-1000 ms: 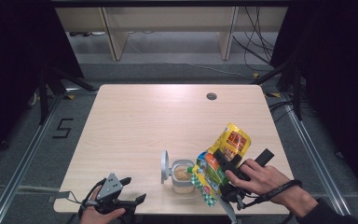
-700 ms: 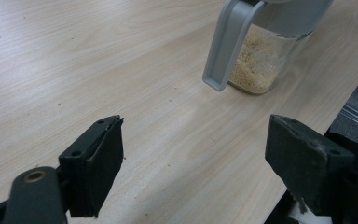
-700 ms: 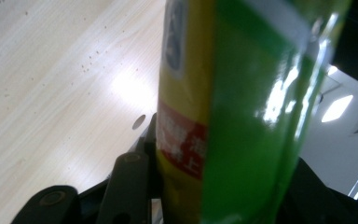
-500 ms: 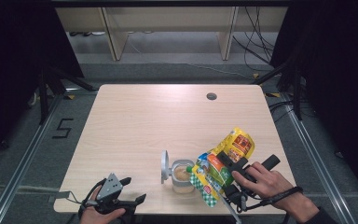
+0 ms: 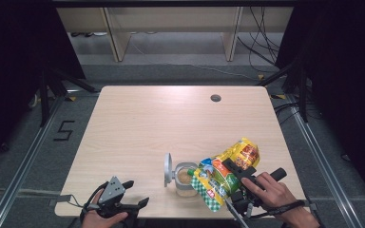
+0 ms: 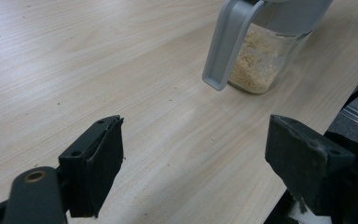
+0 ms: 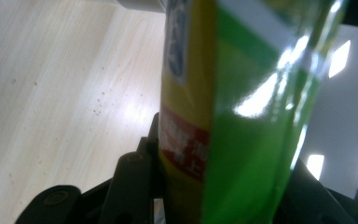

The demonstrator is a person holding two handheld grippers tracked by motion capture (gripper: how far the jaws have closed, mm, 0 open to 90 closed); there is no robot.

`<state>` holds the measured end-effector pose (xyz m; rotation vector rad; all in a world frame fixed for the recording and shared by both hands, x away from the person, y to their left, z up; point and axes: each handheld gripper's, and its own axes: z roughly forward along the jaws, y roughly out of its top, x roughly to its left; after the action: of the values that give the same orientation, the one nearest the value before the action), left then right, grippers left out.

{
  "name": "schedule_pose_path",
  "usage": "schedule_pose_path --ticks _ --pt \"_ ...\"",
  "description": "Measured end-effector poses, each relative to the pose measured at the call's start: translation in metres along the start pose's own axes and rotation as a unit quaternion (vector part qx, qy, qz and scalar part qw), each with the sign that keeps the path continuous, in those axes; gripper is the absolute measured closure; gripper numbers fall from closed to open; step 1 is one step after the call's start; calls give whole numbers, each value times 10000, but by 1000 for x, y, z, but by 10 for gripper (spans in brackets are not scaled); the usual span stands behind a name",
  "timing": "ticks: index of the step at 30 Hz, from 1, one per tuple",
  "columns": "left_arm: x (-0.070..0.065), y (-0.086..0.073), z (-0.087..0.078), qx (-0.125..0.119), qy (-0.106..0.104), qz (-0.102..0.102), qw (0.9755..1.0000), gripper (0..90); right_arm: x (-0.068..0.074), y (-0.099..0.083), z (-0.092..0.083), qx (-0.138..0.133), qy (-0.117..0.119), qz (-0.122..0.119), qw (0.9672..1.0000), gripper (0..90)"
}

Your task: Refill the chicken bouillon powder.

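A clear jar (image 5: 186,178) holding beige granules stands near the table's front edge, its grey lid (image 5: 168,169) flipped up on its left. My right gripper (image 5: 235,183) is shut on a yellow-and-green bag (image 5: 225,173), which lies tilted with its lower end against the jar's right side. In the right gripper view the bag (image 7: 233,116) stands between the black jaws of the right gripper (image 7: 221,200). My left gripper (image 5: 137,192) rests open at the front left. In its own view the left gripper (image 6: 200,163) has only bare table between its jaws, with the jar (image 6: 261,60) and lid (image 6: 226,42) ahead.
The wooden table (image 5: 171,118) has a round cable hole (image 5: 215,98) at the back right. A few small crumbs (image 7: 98,105) lie on the wood beside the bag. Dark floor and rails surround the table on both sides.
My right hand and the bag have sunk a little toward the table's front edge. The left gripper has stayed where it was.
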<state>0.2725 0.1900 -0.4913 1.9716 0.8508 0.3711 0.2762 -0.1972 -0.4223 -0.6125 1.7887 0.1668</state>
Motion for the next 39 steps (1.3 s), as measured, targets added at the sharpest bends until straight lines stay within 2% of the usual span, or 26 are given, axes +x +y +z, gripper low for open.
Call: schedule_pose_path --ticks 3,4,6,7,8,9,14,16,19,20,21,22,23,24,25,26,27,28,29,30,31,34,35,37,38,39 --pt "0 0 0 -14 4 -3 10000 188 8 0 -1 37 88 435 9990 661" --pt "0 0 0 -8 8 -11 10000 188 6 0 0 -53 37 282 9996 662" --pt "0 0 0 -13 4 -8 10000 188 12 -1 -1 54 129 614 9980 664" --pt "0 0 0 -9 3 -2 10000 188 10 -1 0 -48 45 481 9988 665" --pt "0 0 0 -6 4 -8 10000 188 11 -2 0 -74 79 586 9982 666" --pt "0 0 0 0 5 2 10000 188 15 -2 -1 -32 150 912 9957 666" --pt "0 0 0 -17 4 -12 10000 188 15 -2 -3 -158 76 1115 9936 670" --pt "0 0 0 -24 7 -14 10000 188 20 -2 -2 -212 168 1482 9886 672" --pt "-1 0 0 -78 0 -83 9999 188 22 -3 -1 -280 147 1544 9875 676" --pt "-1 0 0 -76 1 -84 9999 188 24 -3 -2 -239 143 1770 9838 677" --pt "-2 0 0 -32 45 -77 10000 188 21 -5 0 -393 139 1592 9864 678" --pt "-1 0 0 -35 40 -72 10000 188 23 -5 -2 -335 152 1821 9826 679" --pt "-1 0 0 -73 11 -78 9999 188 23 -6 -3 -335 159 1857 9819 682" --pt "-1 0 0 -82 1 -90 9999 188 25 -6 -2 -408 244 2140 9757 683" --pt "0 0 0 -15 8 -7 10000 188 20 -8 -2 -523 175 1839 9814 684" --pt "0 0 0 -29 7 -13 10000 188 28 -7 -3 -429 245 2451 9682 685" --pt "0 0 0 -18 7 -9 10000 188 27 -8 -3 -436 276 2437 9685 685" --pt "-1 0 1 -82 -1 -87 9999 188 31 -8 -2 -454 254 2621 9636 686" --pt "-1 0 0 -71 -1 -79 9999 188 29 -9 -2 -499 277 2550 9653 687" --pt "0 0 0 -31 6 -20 10000 188 32 -9 -3 -518 299 2765 9592 687" --pt "-1 0 0 -76 1 -76 9999 188 31 -11 -1 -556 228 2716 9605 688" --pt "-1 0 0 -75 0 -75 9999 188 35 -12 -1 -590 328 3114 9479 692" --pt "-1 0 1 -74 -1 -83 9999 188 34 -13 -1 -616 321 3067 9493 693" --pt "0 0 0 -25 6 -17 10000 188 36 -15 0 -670 364 3219 9437 694" --pt "0 0 0 -20 8 -12 10000 188 38 -14 -1 -659 397 3475 9345 695" --pt "-1 0 1 -76 1 -84 9999 188 38 -16 0 -715 412 3499 9332 696"
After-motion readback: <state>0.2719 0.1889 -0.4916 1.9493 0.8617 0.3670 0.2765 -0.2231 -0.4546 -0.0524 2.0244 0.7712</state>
